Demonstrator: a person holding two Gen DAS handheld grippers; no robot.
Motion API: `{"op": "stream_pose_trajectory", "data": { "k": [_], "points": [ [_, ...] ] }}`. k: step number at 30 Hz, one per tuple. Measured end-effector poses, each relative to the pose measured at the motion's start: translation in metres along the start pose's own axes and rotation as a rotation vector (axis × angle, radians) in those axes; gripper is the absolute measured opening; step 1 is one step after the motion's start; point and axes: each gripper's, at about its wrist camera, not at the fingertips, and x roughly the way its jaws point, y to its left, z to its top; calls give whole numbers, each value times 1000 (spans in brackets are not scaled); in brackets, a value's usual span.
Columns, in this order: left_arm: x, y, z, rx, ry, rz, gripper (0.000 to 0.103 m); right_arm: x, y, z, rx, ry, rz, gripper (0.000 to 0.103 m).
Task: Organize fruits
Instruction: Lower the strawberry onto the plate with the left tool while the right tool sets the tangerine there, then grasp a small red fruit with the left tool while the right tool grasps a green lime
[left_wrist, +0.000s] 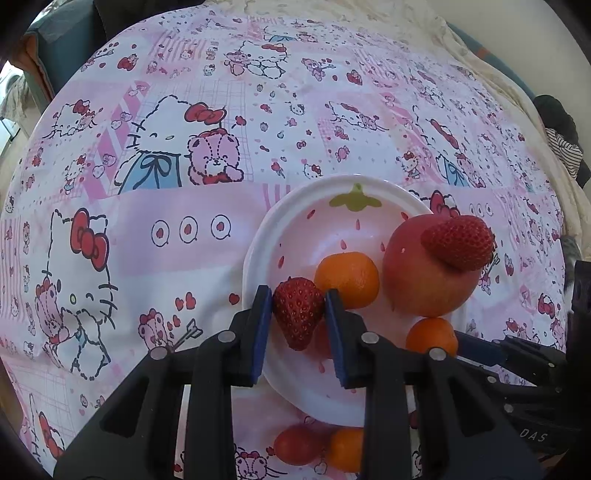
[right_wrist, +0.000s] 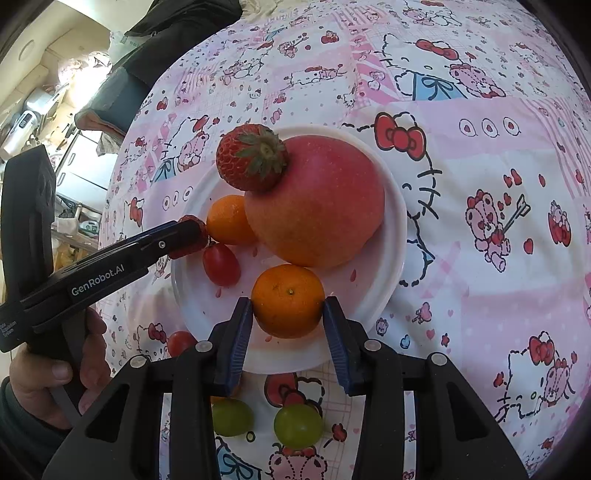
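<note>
Fruits mostly on plate (left_wrist: 258, 236). Left view: left hand-held gripper (left_wrist: 298, 314) pinching strawberry (left_wrist: 297, 310) over plate; next, release. Right view: right hand-held gripper (right_wrist: 288, 314) flanks mandarin (right_wrist: 288, 300), contact unclear; grapes (right_wrist: 297, 424), tomato (right_wrist: 180, 341) on tabletop (right_wrist: 498, 166).

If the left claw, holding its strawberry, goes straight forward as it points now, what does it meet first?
Probably the orange just ahead on the plate; the strawberry in the left claw would touch it first, though depth is unclear.

Strawberry (right_wrist: 252, 158) atop apple (right_wrist: 317, 206), in plate (right_wrist: 391, 251).
</note>
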Motion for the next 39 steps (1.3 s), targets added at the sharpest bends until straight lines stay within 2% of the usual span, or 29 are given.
{"op": "stream_pose_trajectory", "data": {
  "k": [6,8,9,10,12,21,28,32,36,38,39],
  "points": [
    [-1,-1,1,-4,4,-1,26,0,-2,0,10,6,10,49],
    [-2,0,1,-6,6,-9,39,0,-2,0,9,11,14,56],
    [-3,0,1,-10,-2,-9,58,-1,-1,0,8,12,14,60],
    [-7,0,1,-14,-23,0,72,-1,-1,-1,5,13,13,62],
    [-13,0,0,-13,-51,6,77,-4,0,-1,4,6,13,62],
    [-43,10,-5,-32,-91,3,77,-42,-4,-15,29,-56,23,62],
    [-67,21,-24,-56,-108,52,77,-70,-4,-27,44,-114,15,62],
    [-75,28,-40,-65,-109,52,77,-77,-6,-40,72,-129,11,62],
    [-65,38,-61,-134,-37,-2,77,-82,-11,-53,119,-142,5,62],
    [-55,42,-68,-183,12,-43,72,-85,-12,-58,133,-145,7,62],
    [-49,42,-71,-195,32,-49,64,-86,-13,-59,138,-145,6,62]
  ]
}}
